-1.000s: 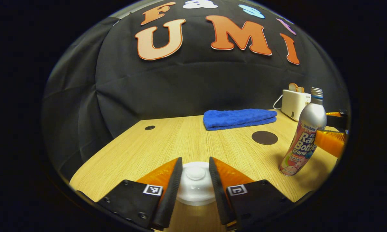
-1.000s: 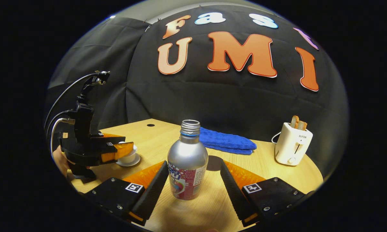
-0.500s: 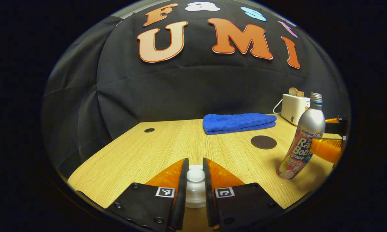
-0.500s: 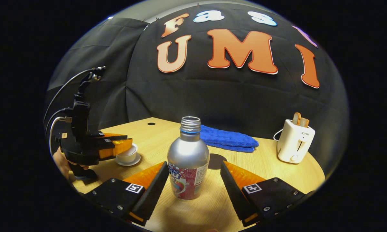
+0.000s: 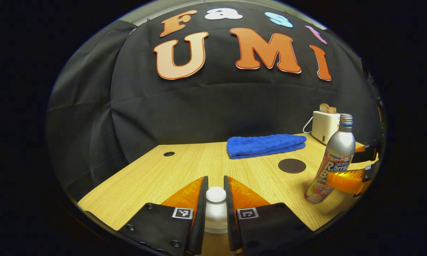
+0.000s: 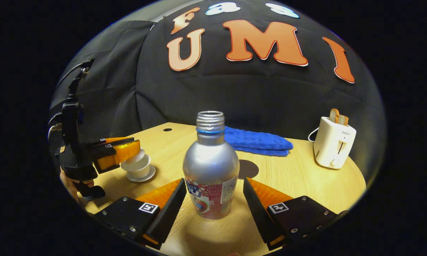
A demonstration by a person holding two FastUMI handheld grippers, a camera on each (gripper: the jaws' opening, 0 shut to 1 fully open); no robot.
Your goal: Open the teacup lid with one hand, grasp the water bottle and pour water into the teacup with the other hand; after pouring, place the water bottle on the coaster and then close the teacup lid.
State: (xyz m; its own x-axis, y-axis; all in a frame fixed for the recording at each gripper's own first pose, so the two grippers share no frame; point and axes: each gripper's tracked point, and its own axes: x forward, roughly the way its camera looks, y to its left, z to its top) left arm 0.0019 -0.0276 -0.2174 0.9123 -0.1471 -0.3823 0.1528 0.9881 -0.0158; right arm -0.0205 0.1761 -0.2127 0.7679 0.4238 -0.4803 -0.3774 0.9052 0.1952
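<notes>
My left gripper (image 5: 215, 182) is shut on the knob of the white teacup lid (image 5: 216, 213). In the right gripper view, the left gripper (image 6: 123, 151) holds the lid (image 6: 134, 158) slightly raised over the white teacup (image 6: 139, 171), which stands on its saucer. The silver water bottle (image 6: 210, 170) stands upright and uncapped between the open fingers of my right gripper (image 6: 213, 182), with small gaps on both sides. In the left gripper view the bottle (image 5: 332, 167) is at the right. A dark round coaster (image 5: 292, 165) lies behind it on the table.
A folded blue towel (image 6: 258, 142) lies at the back of the wooden table (image 6: 306, 185). A white toaster (image 6: 334, 147) with bread in it stands at the back right. A hand (image 6: 69, 183) holds the left gripper at the table's left edge.
My left gripper went from open around the lid to shut on its knob, then raised the lid a little. My right gripper moved in closer around the bottle, still open.
</notes>
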